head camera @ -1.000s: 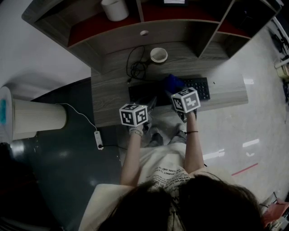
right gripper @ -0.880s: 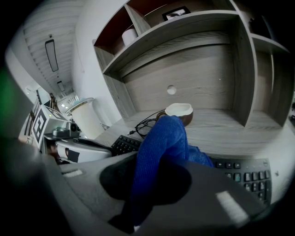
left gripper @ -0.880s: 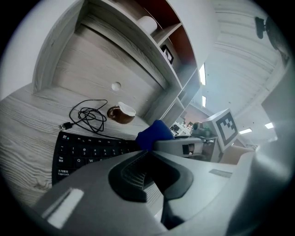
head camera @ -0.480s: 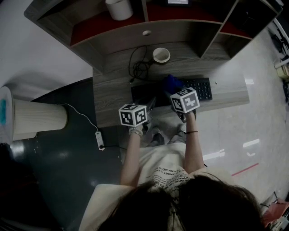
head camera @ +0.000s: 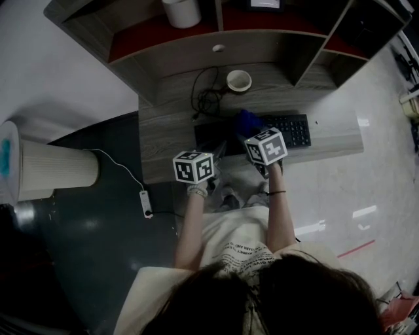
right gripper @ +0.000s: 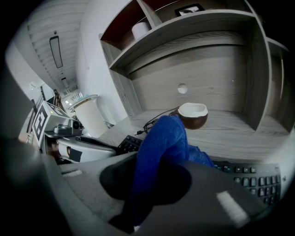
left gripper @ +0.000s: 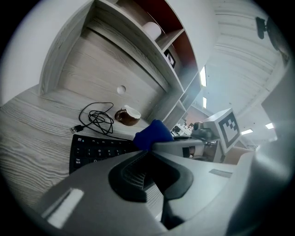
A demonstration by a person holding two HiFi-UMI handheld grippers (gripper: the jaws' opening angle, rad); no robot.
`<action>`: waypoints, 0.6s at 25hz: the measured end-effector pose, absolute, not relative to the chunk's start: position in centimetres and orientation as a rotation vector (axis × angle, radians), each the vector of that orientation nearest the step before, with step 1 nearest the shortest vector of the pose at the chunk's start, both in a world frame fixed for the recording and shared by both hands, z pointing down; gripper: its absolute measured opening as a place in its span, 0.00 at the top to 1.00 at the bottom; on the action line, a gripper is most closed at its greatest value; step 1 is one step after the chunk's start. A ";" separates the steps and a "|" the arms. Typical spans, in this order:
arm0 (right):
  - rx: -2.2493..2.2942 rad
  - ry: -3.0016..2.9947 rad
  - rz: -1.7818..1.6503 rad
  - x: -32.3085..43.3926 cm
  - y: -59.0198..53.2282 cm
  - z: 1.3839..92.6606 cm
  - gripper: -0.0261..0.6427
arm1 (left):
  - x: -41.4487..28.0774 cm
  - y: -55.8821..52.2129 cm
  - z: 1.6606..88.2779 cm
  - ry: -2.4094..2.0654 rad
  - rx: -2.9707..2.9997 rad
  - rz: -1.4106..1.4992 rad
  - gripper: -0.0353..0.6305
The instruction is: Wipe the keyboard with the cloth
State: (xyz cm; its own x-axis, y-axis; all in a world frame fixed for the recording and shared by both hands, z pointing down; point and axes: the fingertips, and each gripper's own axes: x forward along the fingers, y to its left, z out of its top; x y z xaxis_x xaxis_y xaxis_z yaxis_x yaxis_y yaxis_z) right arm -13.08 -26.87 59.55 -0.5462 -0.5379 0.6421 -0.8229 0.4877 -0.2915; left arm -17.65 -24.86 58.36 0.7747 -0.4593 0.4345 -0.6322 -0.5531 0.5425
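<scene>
My right gripper (right gripper: 154, 177) is clamped on the blue cloth (right gripper: 161, 143). The jaws are pinched down to about the fabric's thickness, and the cloth bunches up out of them in a tall fold. A lower flap of it seems to lie on the keys. It sits over the middle of the black keyboard (head camera: 288, 129), w/ keys showing to the right of it and more to the left.

My left gripper (left gripper: 150, 151) has its jaws together w/ nothing between them. It hangs over the keyboard's left end near the desk's front edge, just beside the right gripper but apart from it. I can't tell whether it touches the keys.

The keyboard lies along the front of the wood-grain desk (head camera: 163, 144). Behind it is a loose tangle of black cable (head camera: 204, 98) and, right of that, a small brown bowl w/ a white inside (head camera: 239, 80) — both well apart from the cloth. A white cylinder (head camera: 182, 10) stands on the red-backed shelf above. On the floor to my left are a white ribbed cylinder (head camera: 55, 170) and a power strip (head camera: 146, 203) on a thin white cord.
</scene>
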 end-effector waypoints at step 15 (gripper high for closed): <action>1.067 -2.294 0.783 -16.0 -26.6 59.4 0.87 | -20.3 -24.6 58.5 -0.857 2.240 0.302 0.94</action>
State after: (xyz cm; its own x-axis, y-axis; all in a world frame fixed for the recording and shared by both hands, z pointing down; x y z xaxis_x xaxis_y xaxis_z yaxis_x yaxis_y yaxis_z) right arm -16.02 -26.60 59.43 -0.5757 -0.5167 0.6337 -0.7964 0.5301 -0.2912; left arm -20.30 -24.59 58.51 0.7526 -0.4919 0.4378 -0.6577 -0.5290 0.5363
